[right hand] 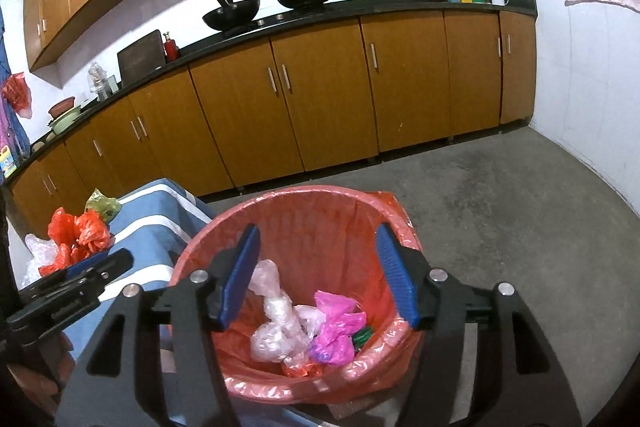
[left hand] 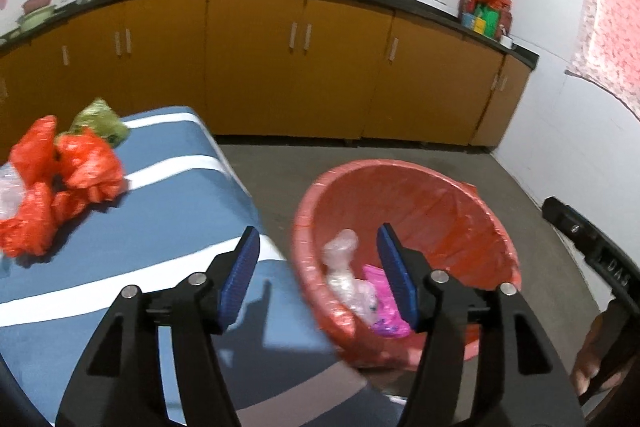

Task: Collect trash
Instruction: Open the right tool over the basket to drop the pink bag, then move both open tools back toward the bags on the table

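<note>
Right gripper: jaws apart, nothing between the ribbed blue pads. Hangs directly over the mouth of the trash bin, tilted down into it; presumably parked there so a drop lands inside.

Left gripper: jaws likewise apart and empty. Straddles the gap between table edge and bin rim; one pad over the cloth, the other over the bin interior. Reads as a hand between drop and next pick.

Bin: round, tapering, lined with a thin glossy red plastic liner folded over the rim, a loose flap of it sticking out at the far side. Stands on the floor just beside the table corner, close enough to serve both hands.

Already inside: crumpled clear plastic wrap, a bright pink plastic bag, a small green scrap at the wall, a bit of red film at the bottom.

Still to collect, on the table (blue cloth with white stripes, smooth, draped over the edge): crumpled orange-red plastic bags, a wadded green bag just behind them, clear bubble-type wrap at the frame edge, touching the red pile. All light, crinkly, shapeless.

Beyond: grey concrete floor, orange-brown cabinets under a dark counter, two black woks.

Judgement: task partway; table pile untouched.
</note>
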A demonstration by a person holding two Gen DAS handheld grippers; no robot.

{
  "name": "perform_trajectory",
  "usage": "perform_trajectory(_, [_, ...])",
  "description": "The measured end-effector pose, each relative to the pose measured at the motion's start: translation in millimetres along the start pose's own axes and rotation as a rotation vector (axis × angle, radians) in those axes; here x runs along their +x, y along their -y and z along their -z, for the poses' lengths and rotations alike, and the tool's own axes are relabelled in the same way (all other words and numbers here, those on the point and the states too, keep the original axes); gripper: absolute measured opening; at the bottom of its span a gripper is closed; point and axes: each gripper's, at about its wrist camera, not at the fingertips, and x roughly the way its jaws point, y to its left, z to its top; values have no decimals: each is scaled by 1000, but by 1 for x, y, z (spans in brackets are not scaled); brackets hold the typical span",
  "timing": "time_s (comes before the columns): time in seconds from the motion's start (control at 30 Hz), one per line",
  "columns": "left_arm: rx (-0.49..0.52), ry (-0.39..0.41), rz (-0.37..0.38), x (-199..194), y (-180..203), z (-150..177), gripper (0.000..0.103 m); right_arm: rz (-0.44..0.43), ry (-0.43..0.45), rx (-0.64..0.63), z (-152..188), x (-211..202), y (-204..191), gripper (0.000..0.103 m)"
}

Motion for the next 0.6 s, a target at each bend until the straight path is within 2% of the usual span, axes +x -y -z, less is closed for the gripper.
perform_trajectory(0.13, [-13,27,-52,-19,-23,4,62,-32,11,-26,-4,-4,-16,61])
perform_trajectory(0.3, [-45,61,-134,-46,-63,10,65,-112,1,-80,-4,-3,-59,61])
perform_trajectory(0.6, [-125,99,-389,-99,-171,27,70,-282,-50,-165,7,16,-159,61])
